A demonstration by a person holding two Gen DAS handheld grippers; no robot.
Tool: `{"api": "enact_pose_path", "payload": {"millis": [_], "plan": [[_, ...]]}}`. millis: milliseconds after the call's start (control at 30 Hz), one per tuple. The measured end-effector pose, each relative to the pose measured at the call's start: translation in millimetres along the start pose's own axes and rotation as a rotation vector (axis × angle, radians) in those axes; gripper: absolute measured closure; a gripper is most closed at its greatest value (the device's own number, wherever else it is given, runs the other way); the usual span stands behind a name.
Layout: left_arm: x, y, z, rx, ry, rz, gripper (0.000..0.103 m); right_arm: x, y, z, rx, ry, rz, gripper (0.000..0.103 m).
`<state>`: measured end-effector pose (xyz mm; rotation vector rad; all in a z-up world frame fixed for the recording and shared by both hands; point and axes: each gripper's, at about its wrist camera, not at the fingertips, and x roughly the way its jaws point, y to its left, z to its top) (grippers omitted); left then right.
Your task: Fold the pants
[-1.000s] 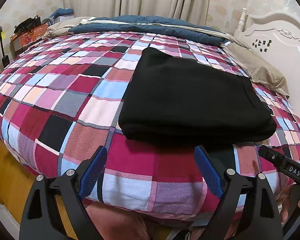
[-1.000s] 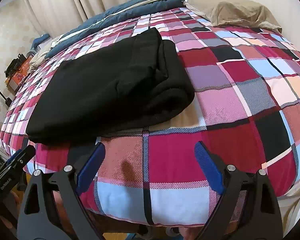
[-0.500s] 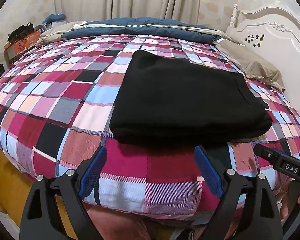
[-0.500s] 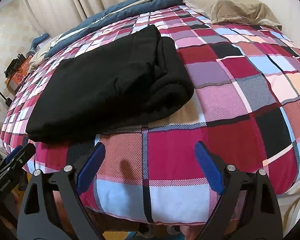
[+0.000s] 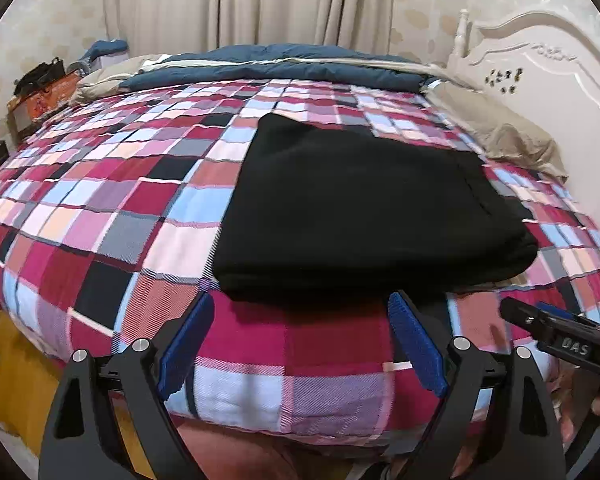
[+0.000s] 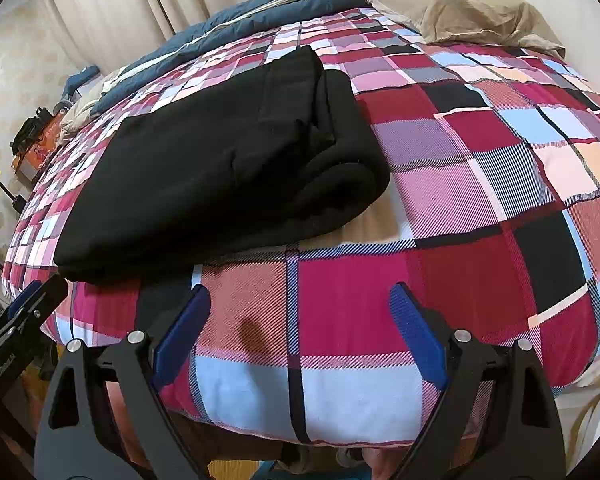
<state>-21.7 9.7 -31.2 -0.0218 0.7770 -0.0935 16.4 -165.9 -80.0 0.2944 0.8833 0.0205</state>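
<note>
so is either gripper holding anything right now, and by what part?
Nothing held. Left gripper and right gripper are both open, short of the folded black pants, which lie untouched on the plaid bedspread.

Black pants (image 5: 364,208), folded into thick rectangle, flat on checked bedspread (image 5: 112,216)

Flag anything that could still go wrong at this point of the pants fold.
1. The black pants lie folded near the front edge of the checked quilt, which curves down there; a nudge could slide them off.
2. The rounded fold end looks bulky and loose, so it might spring open.
3. The left gripper and right gripper are both open, just short of the pants; advancing could snag the near hem.
</note>
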Motion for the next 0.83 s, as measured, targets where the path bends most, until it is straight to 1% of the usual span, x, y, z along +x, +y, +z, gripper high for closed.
{"api": "enact_pose_path", "payload": {"millis": [67,167,233,367,400,433,467,533,600,700,733,767,800,833], "plan": [[0,-2,0,0.014,-0.004,0.025,0.016,0,0,0,0.000,0.002,0.000,0.012],[-5,-5,0,0.024,-0.038,0.029,0.015,0,0,-2,-0.001,0.004,-0.002,0.012],[-7,-7,1,0.034,-0.050,0.020,0.016,0,0,-2,-0.002,0.006,-0.001,0.012],[-6,-12,5,0.051,-0.038,-0.049,0.015,1,-1,-2,-0.002,0.007,0.000,0.012],[-7,-13,6,0.058,-0.052,-0.051,0.015,0,-1,-2,-0.002,0.007,0.001,0.012],[-10,-14,7,0.063,-0.077,-0.038,0.011,0,-1,-2,-0.002,0.006,0.000,0.012],[-11,-15,10,0.064,-0.098,-0.022,0.010,0,-1,-2,-0.002,0.005,0.001,0.012],[-13,-13,18,0.065,-0.111,-0.091,0.010,-3,-2,-1,0.006,0.003,0.012,0.012],[-18,-9,25,0.060,-0.139,-0.142,0.010,-11,-3,3,0.004,-0.003,0.017,0.012],[-13,7,44,0.070,-0.154,-0.158,0.010,-32,-1,22,-0.019,-0.043,0.042,0.012],[-7,15,51,0.083,-0.151,-0.151,0.010,-39,0,36,-0.035,-0.062,0.057,0.012],[3,30,64,0.095,-0.148,-0.100,0.010,-44,1,50,-0.048,-0.075,0.068,0.009],[10,39,71,0.096,-0.152,-0.065,0.010,-46,1,67,-0.057,-0.091,0.082,0.008],[25,58,85,0.089,-0.155,-0.015,0.010,-46,0,87,-0.063,-0.111,0.100,0.007]]}}
